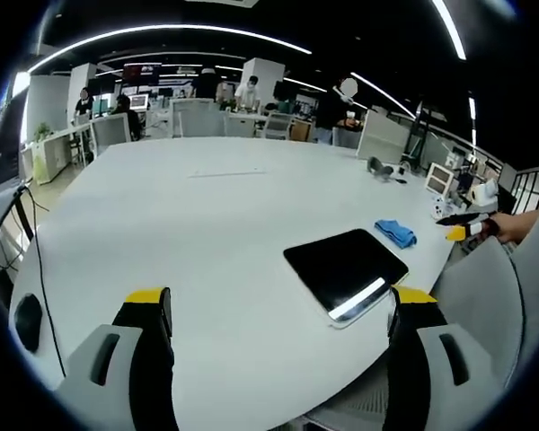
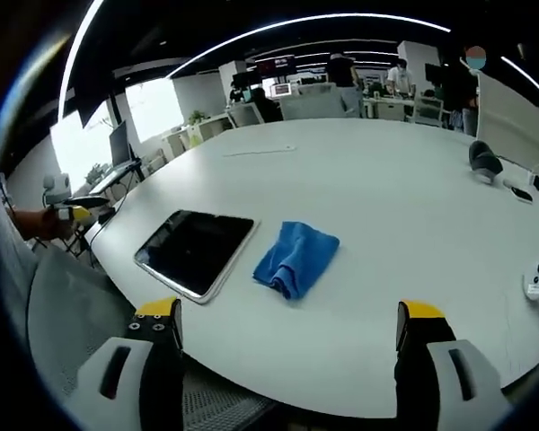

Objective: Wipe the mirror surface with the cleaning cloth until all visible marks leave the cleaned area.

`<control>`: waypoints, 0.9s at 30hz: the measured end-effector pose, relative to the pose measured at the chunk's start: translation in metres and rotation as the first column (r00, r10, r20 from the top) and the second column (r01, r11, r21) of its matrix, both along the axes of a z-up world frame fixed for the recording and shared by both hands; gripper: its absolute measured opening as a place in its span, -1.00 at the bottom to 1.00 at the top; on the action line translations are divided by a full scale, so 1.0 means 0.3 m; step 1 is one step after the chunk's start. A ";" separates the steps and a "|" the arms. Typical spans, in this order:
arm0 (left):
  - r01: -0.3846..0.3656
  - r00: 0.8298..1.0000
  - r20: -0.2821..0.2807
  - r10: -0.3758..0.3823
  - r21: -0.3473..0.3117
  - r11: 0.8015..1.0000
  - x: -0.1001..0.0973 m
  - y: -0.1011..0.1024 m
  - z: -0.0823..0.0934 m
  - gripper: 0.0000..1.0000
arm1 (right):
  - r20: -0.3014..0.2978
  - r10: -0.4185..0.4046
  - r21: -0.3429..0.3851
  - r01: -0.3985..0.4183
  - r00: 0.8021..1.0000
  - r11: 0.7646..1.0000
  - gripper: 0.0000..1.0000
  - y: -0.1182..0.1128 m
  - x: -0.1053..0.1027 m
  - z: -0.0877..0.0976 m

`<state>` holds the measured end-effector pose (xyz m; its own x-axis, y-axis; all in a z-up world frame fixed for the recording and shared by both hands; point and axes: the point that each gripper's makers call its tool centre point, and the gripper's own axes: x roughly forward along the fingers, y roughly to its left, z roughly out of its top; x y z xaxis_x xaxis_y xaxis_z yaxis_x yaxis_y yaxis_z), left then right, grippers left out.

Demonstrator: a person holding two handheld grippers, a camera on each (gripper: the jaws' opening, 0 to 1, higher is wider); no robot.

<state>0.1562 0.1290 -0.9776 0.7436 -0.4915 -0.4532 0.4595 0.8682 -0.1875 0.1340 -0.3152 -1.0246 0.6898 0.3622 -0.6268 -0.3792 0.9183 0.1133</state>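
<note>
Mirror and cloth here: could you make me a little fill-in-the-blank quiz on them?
1. The cloth is ___ in colour.
2. The mirror lies ___ on the table.
3. The cloth is ___ the mirror, not on it.
4. The right gripper has its jaws ___.

Missing words: blue; flat; beside; open

From my remote station: a wide white desk (image 2: pixel 359 206) carries a dark rectangular mirror (image 2: pixel 196 252) near its edge, with a crumpled blue cleaning cloth (image 2: pixel 295 258) lying just beside it, apart.
</note>
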 end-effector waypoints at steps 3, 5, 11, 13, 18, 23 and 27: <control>0.035 0.999 -0.010 -0.034 0.038 0.999 -0.019 -0.011 -0.014 0.98 | -0.005 0.003 0.003 -0.003 1.000 1.000 0.97 0.009 0.008 -0.001; 0.044 0.999 -0.014 -0.043 0.047 0.998 -0.024 -0.015 -0.023 0.98 | -0.003 0.012 0.013 -0.012 1.000 1.000 0.97 0.019 0.011 0.002; 0.038 0.999 -0.021 -0.037 0.038 0.999 -0.022 -0.024 -0.030 0.98 | 0.014 0.033 -0.026 -0.032 0.999 0.999 0.96 0.026 0.028 0.022; 0.044 0.999 -0.020 -0.043 0.035 0.998 -0.023 -0.030 -0.026 0.98 | 0.010 0.045 -0.038 -0.044 0.999 0.998 0.97 0.027 0.035 0.022; 0.030 0.999 -0.024 -0.029 0.032 0.999 -0.016 -0.020 -0.026 0.98 | 0.011 0.016 -0.024 -0.016 1.000 1.000 0.97 0.019 0.058 0.032; 0.013 1.000 -0.023 -0.012 0.042 0.999 -0.007 -0.009 -0.032 0.98 | 0.020 -0.019 -0.021 0.019 1.000 1.000 0.97 0.011 0.077 0.042; -0.007 1.000 0.003 0.007 0.046 0.999 0.008 0.000 -0.024 0.98 | 0.055 -0.075 -0.041 0.078 0.996 0.996 0.97 -0.021 0.127 0.080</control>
<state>0.1585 0.1289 -0.9849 0.7482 -0.4649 -0.4733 0.4541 0.8790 -0.1455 0.1720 -0.3214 -1.0007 0.7472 0.2803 -0.6026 -0.3121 0.9485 0.0542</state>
